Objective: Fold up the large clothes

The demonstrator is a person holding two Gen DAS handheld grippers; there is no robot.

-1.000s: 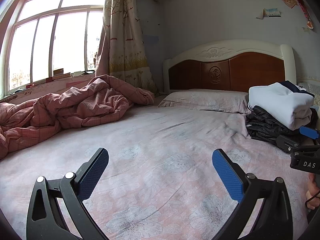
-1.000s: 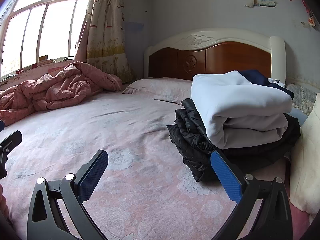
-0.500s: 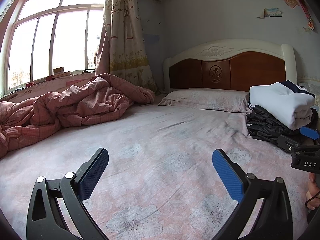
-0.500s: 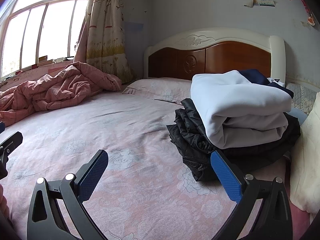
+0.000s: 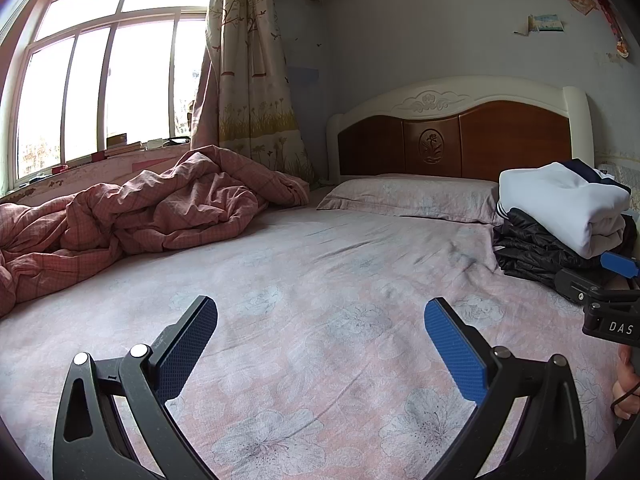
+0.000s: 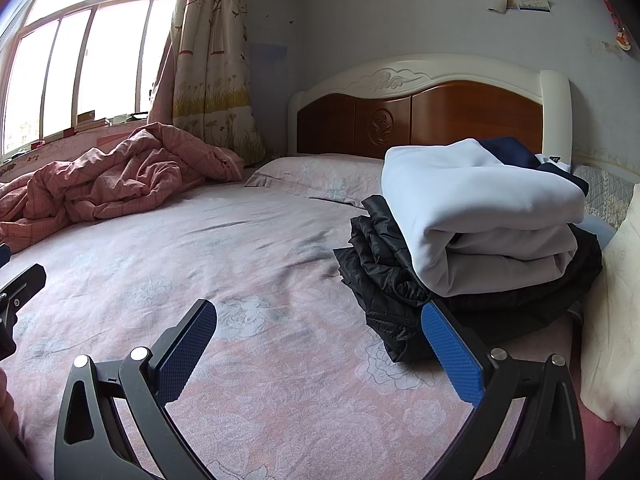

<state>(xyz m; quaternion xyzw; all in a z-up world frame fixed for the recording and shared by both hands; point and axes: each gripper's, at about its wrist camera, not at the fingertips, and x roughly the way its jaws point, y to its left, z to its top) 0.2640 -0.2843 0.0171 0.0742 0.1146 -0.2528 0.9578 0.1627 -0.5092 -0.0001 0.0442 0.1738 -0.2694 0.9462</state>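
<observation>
Right tongs body reads "DAS", possibly cut off.

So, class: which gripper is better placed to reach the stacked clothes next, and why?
Right. The right gripper hangs open beside the black jacket under the white garment; the left gripper faces bare sheet.

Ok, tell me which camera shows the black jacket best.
The right wrist view: the black jacket lies close, under the folded white garment, with its quilted folds plain. The left wrist view shows the black jacket small at the right edge, partly behind the right gripper.
</observation>
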